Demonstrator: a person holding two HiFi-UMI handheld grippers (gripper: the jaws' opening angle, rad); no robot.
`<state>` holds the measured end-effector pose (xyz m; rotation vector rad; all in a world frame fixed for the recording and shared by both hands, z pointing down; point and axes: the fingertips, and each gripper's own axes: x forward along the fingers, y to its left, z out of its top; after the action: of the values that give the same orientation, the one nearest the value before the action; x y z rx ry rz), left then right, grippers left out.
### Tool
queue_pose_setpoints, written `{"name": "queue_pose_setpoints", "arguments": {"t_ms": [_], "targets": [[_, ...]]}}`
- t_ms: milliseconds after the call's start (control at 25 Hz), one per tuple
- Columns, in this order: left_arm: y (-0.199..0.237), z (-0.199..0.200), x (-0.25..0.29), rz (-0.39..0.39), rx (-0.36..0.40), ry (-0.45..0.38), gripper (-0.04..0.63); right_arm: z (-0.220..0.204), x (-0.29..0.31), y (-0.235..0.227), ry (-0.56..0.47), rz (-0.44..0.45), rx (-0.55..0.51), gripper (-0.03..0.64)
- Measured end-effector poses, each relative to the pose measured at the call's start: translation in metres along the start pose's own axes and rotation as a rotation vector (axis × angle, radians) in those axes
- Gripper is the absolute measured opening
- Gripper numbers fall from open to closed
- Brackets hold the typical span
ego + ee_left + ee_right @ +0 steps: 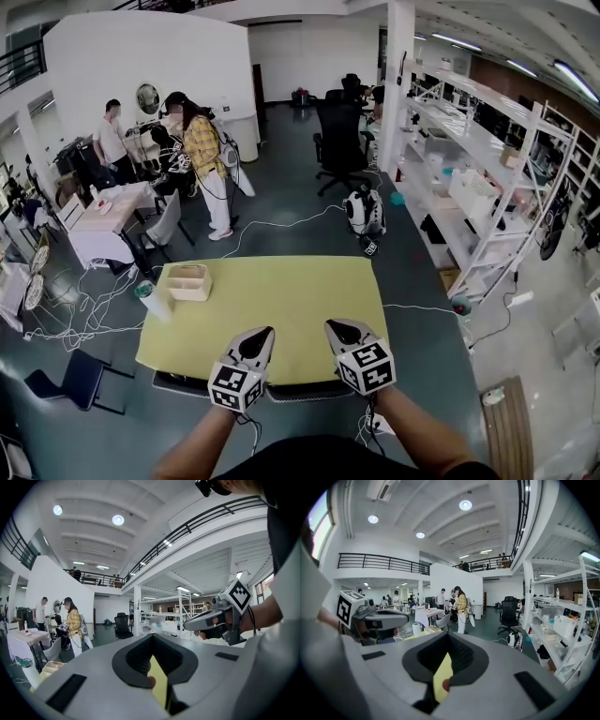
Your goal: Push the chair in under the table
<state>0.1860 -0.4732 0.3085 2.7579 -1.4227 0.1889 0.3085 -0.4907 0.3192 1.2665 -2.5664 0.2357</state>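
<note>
left hand-held gripper (255,339), right hand-held gripper (343,330), side by side, jaws closed, empty, level above table (281,291)

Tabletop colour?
Pale yellow, plain, no pattern on the table. Shows best in the head view.

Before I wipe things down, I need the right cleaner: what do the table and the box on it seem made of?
The table: smooth matte yellow top, even colour, no grain, so probably laminate or painted board. The box: pale tan, thin walls; looks like bare light wood, though cardboard is possible.
</note>
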Motion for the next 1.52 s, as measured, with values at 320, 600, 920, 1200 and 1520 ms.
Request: {"name": "queue_pose_setpoints", "arguments": {"t_ms": [320,600,920,1200,1520], "targets": [[0.007,-0.003,0.002,0.009,-0.022,-0.016,0.009,-0.002,0.002,-0.003,-0.014,-0.014,0.014,0.014],[0.011,-0.006,0.001,0.014,-0.02,-0.025,0.009,-0.005,0.008,0.001,-0.018,-0.02,0.019,0.014],[0.012,-0.015,0.003,0.017,-0.012,-0.024,0.009,-0.013,0.011,-0.001,-0.016,-0.031,0.021,0.014],[0.011,-0.02,0.005,0.011,-0.013,-0.016,0.009,-0.016,0.011,-0.002,-0.015,-0.037,0.026,0.014],[0.006,-0.022,0.001,0.014,-0.015,-0.017,0.009,-0.017,0.003,-0.006,-0.017,-0.043,0.028,0.014]]}}
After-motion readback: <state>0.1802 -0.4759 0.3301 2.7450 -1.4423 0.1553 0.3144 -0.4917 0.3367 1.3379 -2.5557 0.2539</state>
